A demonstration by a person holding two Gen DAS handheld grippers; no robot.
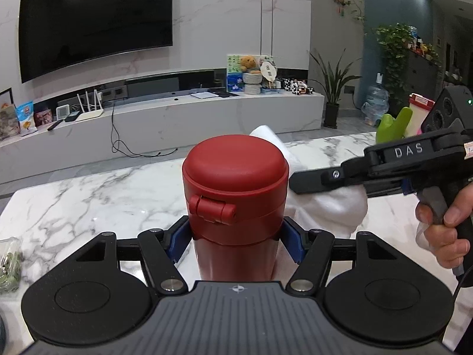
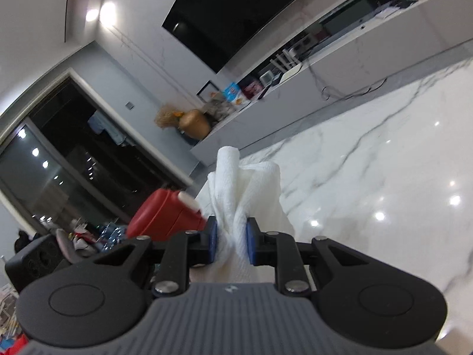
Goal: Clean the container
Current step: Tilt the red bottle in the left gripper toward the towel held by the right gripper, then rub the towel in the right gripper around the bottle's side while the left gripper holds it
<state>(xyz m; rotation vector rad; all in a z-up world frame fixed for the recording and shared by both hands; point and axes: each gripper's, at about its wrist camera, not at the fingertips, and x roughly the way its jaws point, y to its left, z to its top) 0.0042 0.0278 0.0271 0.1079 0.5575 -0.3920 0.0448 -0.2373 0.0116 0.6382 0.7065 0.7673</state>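
Observation:
A red flask with a hinged lid stands upright between the blue pads of my left gripper, which is shut on its body just under the lid. My right gripper is shut on a bunched white cloth. In the left wrist view the right gripper comes in from the right, held by a hand, with the white cloth hanging beside and behind the flask's right side. In the right wrist view, which is rolled over, the red flask lies just left of the cloth.
The white marble table carries a green object and a white container at the far right, and a clear packet at the left edge. Behind stand a TV wall and a low cabinet.

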